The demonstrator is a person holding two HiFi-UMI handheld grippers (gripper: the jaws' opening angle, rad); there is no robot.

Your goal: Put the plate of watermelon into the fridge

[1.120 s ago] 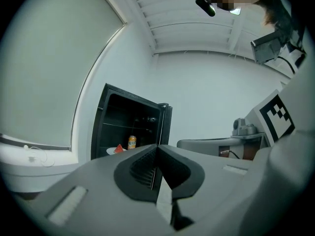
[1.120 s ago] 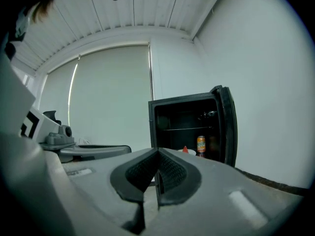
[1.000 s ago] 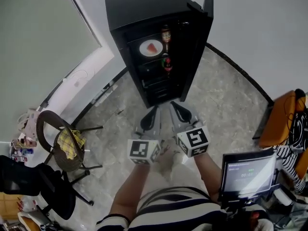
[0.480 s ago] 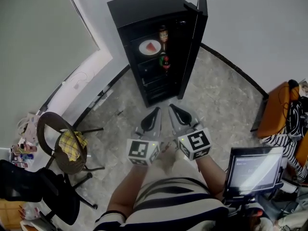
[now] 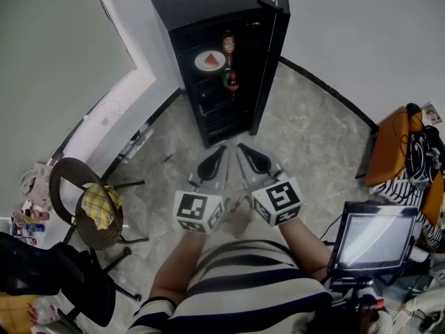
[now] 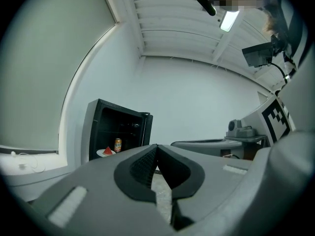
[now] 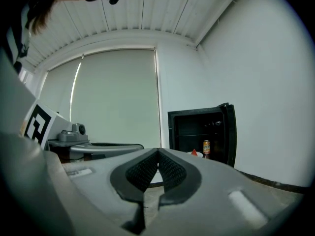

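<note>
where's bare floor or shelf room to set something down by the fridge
Free: the floor between the fridge door and the orange chair, and the strip before the fridge. Crowded: the top shelf, with the plate of watermelon beside a can, and the lower left round the chair with the yellow cloth.

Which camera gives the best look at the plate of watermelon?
The head view: the plate of watermelon shows whole, from above, on a shelf of the fridge. The left gripper view shows it small and edge-on; the right gripper view shows only part of it.
</note>
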